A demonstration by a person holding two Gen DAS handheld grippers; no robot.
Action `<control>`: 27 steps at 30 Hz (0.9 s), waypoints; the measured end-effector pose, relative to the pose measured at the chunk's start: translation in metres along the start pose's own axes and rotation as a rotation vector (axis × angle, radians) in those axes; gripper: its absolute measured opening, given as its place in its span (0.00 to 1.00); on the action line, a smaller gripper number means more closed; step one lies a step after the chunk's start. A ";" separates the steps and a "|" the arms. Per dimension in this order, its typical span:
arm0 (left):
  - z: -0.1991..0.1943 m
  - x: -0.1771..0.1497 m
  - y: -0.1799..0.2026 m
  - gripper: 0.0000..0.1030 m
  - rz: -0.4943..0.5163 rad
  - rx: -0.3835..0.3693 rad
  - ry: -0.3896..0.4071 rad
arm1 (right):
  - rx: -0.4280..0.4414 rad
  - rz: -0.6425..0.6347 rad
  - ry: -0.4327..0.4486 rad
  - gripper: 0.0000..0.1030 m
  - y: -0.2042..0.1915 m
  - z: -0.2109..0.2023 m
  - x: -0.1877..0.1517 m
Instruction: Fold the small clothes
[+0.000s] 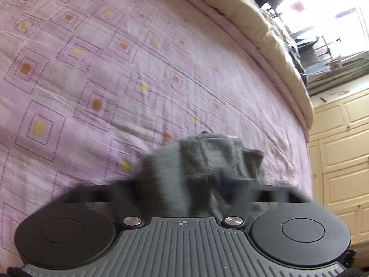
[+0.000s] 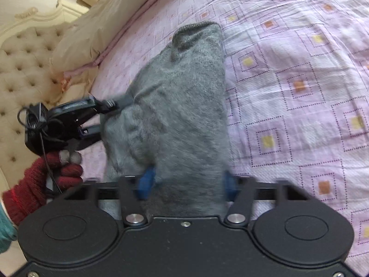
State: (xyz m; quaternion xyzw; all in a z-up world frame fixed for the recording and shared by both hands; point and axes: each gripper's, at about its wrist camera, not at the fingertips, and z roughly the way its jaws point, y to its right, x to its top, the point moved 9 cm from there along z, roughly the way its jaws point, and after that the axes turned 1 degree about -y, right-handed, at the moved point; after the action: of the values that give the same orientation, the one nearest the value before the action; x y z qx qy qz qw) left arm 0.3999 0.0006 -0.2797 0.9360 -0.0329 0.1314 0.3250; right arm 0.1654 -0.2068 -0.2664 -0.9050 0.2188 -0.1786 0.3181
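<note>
A grey knit cloth [image 2: 184, 106], shaped like a sock, is raised over the pink bedspread [image 2: 299, 92]. In the right wrist view my left gripper [image 2: 120, 106] comes in from the left and is shut on the cloth's side edge, with a hand in a red glove [image 2: 46, 173] holding it. My right gripper [image 2: 188, 184] stands open, and the near end of the cloth lies between its blue fingers [image 2: 145, 182]. In the left wrist view the same cloth [image 1: 203, 161] bunches over the left gripper [image 1: 184, 184] and hides its fingers. Both views are blurred.
Bedspread [image 1: 115, 69] with small square patterns fills both views. A cream duvet [image 2: 96, 27] and tufted headboard [image 2: 20, 69] lie beyond the left gripper. Cream cupboards [image 1: 341, 161] and a bright window [image 1: 322, 7] stand past the bed's far edge.
</note>
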 end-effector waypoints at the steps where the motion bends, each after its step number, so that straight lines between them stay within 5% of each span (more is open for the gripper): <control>1: 0.001 0.000 -0.002 0.16 -0.010 0.018 -0.010 | -0.007 -0.017 0.002 0.43 -0.006 -0.002 0.000; 10: -0.029 -0.038 0.053 0.16 0.076 -0.063 -0.005 | -0.025 -0.066 0.028 0.40 -0.033 -0.063 -0.035; 17: -0.037 -0.114 0.086 0.16 0.134 -0.105 -0.065 | -0.119 0.014 0.019 0.41 0.016 -0.119 -0.097; 19: -0.034 -0.129 0.090 0.16 0.138 -0.099 -0.072 | -0.138 0.059 0.018 0.48 0.036 -0.129 -0.110; 23: -0.018 -0.139 0.074 0.17 0.211 0.097 -0.043 | -0.285 0.073 0.006 0.56 0.075 -0.135 -0.125; 27: -0.041 -0.136 0.058 0.40 0.210 0.270 0.067 | -0.276 0.065 0.074 0.72 0.082 -0.156 -0.121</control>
State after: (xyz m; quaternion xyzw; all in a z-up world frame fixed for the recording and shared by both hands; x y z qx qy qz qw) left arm 0.2511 -0.0230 -0.2497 0.9577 -0.1017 0.1988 0.1816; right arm -0.0318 -0.2801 -0.2284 -0.9253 0.2820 -0.1698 0.1881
